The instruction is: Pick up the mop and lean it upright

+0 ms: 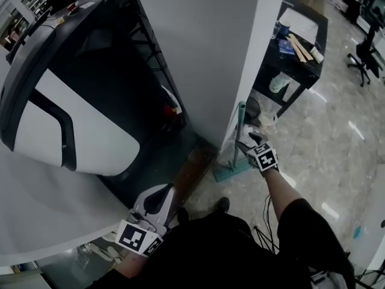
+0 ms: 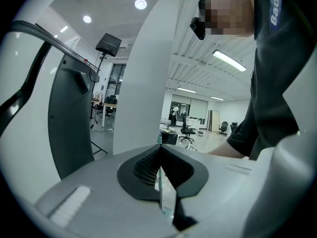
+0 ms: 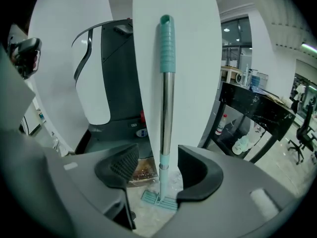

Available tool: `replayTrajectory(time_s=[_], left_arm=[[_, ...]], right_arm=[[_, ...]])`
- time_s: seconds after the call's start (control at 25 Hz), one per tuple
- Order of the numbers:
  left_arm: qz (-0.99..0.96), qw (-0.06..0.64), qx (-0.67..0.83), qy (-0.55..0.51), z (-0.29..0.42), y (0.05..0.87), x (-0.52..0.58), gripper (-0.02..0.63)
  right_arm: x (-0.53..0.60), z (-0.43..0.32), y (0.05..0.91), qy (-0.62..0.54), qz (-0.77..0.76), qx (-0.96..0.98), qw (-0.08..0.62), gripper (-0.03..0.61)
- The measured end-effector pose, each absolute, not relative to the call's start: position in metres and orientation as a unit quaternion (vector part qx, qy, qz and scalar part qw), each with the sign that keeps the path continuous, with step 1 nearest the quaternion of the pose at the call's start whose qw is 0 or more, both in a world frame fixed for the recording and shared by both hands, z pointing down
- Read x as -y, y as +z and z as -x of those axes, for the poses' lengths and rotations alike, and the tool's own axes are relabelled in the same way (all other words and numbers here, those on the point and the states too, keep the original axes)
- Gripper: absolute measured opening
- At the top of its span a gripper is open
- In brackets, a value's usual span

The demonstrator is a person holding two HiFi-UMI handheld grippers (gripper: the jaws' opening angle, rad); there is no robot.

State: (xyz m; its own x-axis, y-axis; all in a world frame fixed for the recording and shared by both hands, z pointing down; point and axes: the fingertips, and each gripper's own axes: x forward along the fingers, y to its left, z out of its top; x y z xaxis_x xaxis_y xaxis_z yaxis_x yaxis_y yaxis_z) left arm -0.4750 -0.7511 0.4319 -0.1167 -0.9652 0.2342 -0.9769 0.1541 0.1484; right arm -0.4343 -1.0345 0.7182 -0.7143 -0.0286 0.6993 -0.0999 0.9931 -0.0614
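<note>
Nothing reads in full: white letters run along a blue strap [image 2: 274,9] on the person's dark shirt [image 2: 277,83] at one o'clock in the left gripper view, cut off by the edge, while in the head view the left gripper's cube [image 1: 135,236] at seven o'clock and the right gripper's cube [image 1: 264,157] at four o'clock bear only black-and-white square patterns.

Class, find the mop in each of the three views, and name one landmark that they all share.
Head view: mop right of centre, leaning on the white pillar.
Left gripper view: thin sliver low centre, seen through the slit between the jaws of the left tool.
Right gripper view: dead centre, upright, between the open jaws of the right tool.
Shared landmark: the white pillar.
</note>
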Motion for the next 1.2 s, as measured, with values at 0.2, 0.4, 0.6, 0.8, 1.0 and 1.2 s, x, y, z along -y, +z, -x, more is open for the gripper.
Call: replayTrajectory(time_s=[0.2,0.4,0.6,0.8,1.0,1.2], left_arm=[[-0.678,0.127,0.724,0.006,0.473,0.426,0.737,0.020],[-0.708,0.112,0.697,-0.008,0.470,0.417,0.711,0.020],[-0.741,0.099,0.664,-0.024,0.462,0.408,0.678,0.020],[-0.778,0.097,0.620,-0.040,0.443,0.413,0.649,0.020],[-0.813,0.114,0.568,-0.056,0.409,0.427,0.631,0.020],[-0.838,0.120,0.529,-0.054,0.377,0.430,0.624,0.020]], right_arm=[[1.018,0.403,0.702,0.078,-0.093,0.926,0.357,0.241],[0.988,0.368,0.677,0.096,-0.149,0.923,0.340,0.205],[0.944,0.328,0.641,0.095,-0.229,0.920,0.305,0.058],[0.883,0.289,0.612,0.098,-0.286,0.913,0.272,0.005],[0.820,0.244,0.590,0.110,-0.323,0.904,0.257,0.005],[0.777,0.210,0.575,0.141,-0.351,0.897,0.228,0.003]])
